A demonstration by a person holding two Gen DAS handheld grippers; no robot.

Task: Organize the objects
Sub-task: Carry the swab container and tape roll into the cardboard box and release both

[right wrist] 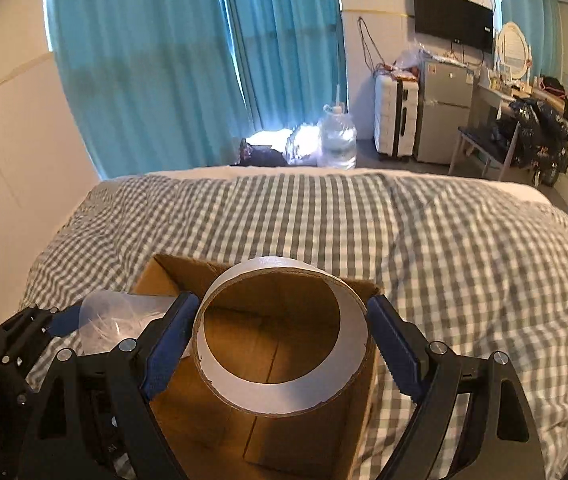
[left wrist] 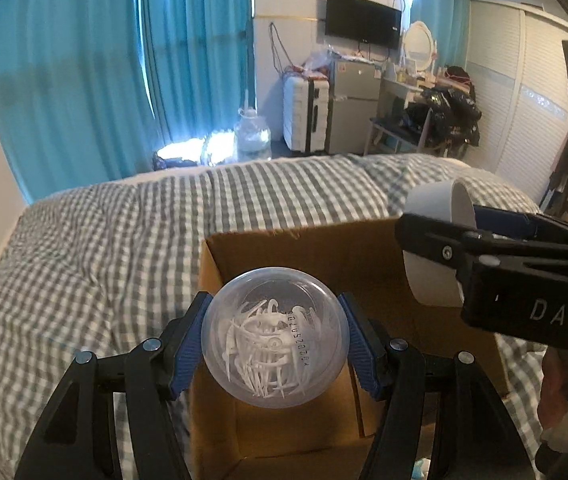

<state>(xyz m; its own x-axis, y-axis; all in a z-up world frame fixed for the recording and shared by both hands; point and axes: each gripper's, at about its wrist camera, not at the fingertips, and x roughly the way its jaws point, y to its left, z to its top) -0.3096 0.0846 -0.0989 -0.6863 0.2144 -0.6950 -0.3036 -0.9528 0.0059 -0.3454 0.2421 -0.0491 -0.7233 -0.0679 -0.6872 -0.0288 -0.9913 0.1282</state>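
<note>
left gripper (left wrist: 278, 336) jaws clamp clear round plastic tub of white picks (left wrist: 278, 338) | right gripper (right wrist: 282, 330) jaws pinch white tape roll (right wrist: 284, 334) | both above open brown cardboard box (left wrist: 307, 248) on gingham bed (left wrist: 104, 248) | risk: smooth tub may slip, bounce out

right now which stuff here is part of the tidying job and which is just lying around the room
In the job:
- clear tub of floss picks, in the left gripper
- tape roll, in the right gripper
- open cardboard box on the bed

Lying about:
- water jug
- white suitcase
- small fridge
- wall TV
</note>
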